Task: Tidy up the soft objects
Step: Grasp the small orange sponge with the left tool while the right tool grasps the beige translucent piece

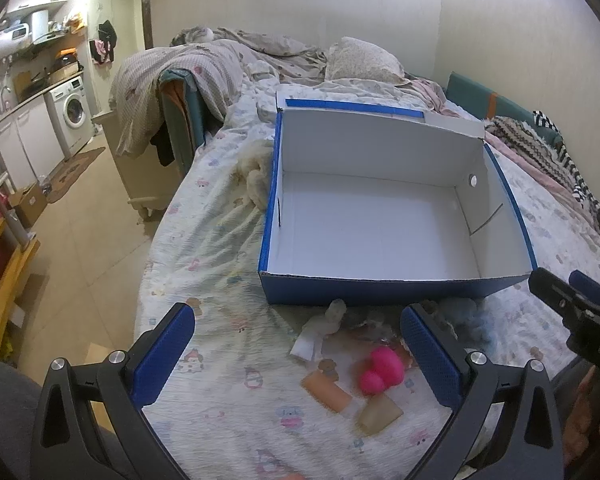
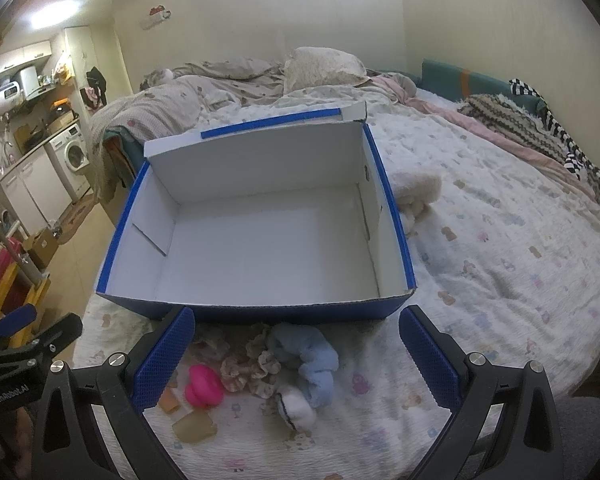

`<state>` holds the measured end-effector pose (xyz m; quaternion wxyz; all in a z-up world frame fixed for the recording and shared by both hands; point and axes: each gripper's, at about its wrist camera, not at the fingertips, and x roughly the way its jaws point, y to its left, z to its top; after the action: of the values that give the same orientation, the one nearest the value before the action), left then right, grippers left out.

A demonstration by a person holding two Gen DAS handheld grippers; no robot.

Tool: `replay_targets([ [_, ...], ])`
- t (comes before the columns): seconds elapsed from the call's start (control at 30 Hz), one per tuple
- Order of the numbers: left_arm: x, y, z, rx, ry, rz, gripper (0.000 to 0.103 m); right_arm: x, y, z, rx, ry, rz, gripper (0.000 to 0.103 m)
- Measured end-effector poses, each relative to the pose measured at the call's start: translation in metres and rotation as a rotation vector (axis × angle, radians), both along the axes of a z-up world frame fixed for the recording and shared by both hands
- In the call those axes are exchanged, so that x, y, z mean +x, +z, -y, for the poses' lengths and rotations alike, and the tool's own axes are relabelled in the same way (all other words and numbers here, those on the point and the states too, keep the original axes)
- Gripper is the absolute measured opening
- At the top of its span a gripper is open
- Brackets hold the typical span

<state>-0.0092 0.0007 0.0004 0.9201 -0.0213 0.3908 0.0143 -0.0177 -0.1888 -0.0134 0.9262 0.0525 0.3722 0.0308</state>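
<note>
An open blue box with a white inside point(image 1: 376, 224) point(image 2: 260, 236) lies on the bed, nothing in it. In front of it lies a heap of small soft things: a pink toy point(image 1: 380, 370) point(image 2: 203, 386), a light blue scrunchie point(image 2: 312, 360) point(image 1: 470, 322), a beige frilly scrunchie point(image 2: 250, 364), a white fluffy piece point(image 2: 298, 404) and tan pieces point(image 1: 326, 390) point(image 2: 194, 426). My left gripper point(image 1: 298, 354) is open just in front of the heap. My right gripper point(image 2: 296, 360) is open around the scrunchies, holding nothing.
A cream fluffy item lies beside the box point(image 1: 256, 176) point(image 2: 414, 192). Rumpled quilt and pillow point(image 1: 360, 58) lie at the bed's far end, knit blankets point(image 2: 512, 120) at the right. The floor and a washing machine point(image 1: 72, 114) are to the left.
</note>
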Motion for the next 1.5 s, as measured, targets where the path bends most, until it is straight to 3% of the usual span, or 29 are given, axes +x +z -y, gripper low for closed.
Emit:
replay_targets([
  [0.37, 0.002, 0.023, -0.003, 0.015, -0.025, -0.037, 0.103, 0.000, 0.026, 0.006, 0.082, 0.104, -0.017, 0.103],
  [0.53, 0.027, 0.012, -0.013, 0.022, -0.016, -0.156, 0.103, 0.012, 0.022, 0.010, 0.052, 0.138, -0.050, 0.103],
  [0.67, 0.049, -0.013, -0.017, 0.032, -0.012, -0.281, 0.103, 0.027, 0.009, 0.022, 0.088, 0.104, -0.098, 0.103],
  [0.77, 0.061, -0.045, -0.016, -0.018, -0.032, -0.415, 0.086, 0.032, -0.011, 0.030, 0.120, 0.068, -0.142, 0.103],
  [0.87, 0.068, -0.077, -0.009, -0.041, -0.053, -0.530, 0.082, 0.038, -0.032, 0.031, 0.116, 0.042, -0.223, 0.103],
  [1.03, 0.071, -0.126, -0.003, -0.211, -0.027, -0.698, 0.060, 0.043, -0.043, 0.033, 0.110, 0.026, -0.256, 0.103],
  [1.17, 0.072, -0.154, 0.002, -0.256, 0.024, -0.733, 0.046, 0.047, -0.052, 0.031, 0.125, 0.040, -0.297, 0.103],
  [1.2, 0.072, -0.159, 0.003, -0.273, 0.032, -0.738, 0.037, 0.047, -0.054, 0.029, 0.140, 0.059, -0.308, 0.103],
  [1.23, 0.071, -0.163, 0.005, -0.255, 0.038, -0.737, 0.021, 0.048, -0.055, 0.027, 0.161, 0.084, -0.318, 0.103],
  [1.33, 0.070, -0.169, 0.005, -0.244, 0.030, -0.732, 0.005, 0.046, -0.056, 0.018, 0.227, 0.175, -0.348, 0.103],
  [1.4, 0.068, -0.166, 0.004, -0.252, 0.012, -0.716, 0.004, 0.043, -0.058, 0.010, 0.285, 0.258, -0.378, 0.082],
  [1.5, 0.065, -0.158, 0.001, -0.209, 0.002, -0.668, 0.004, 0.037, -0.070, -0.013, 0.325, 0.378, -0.474, 0.078],
])
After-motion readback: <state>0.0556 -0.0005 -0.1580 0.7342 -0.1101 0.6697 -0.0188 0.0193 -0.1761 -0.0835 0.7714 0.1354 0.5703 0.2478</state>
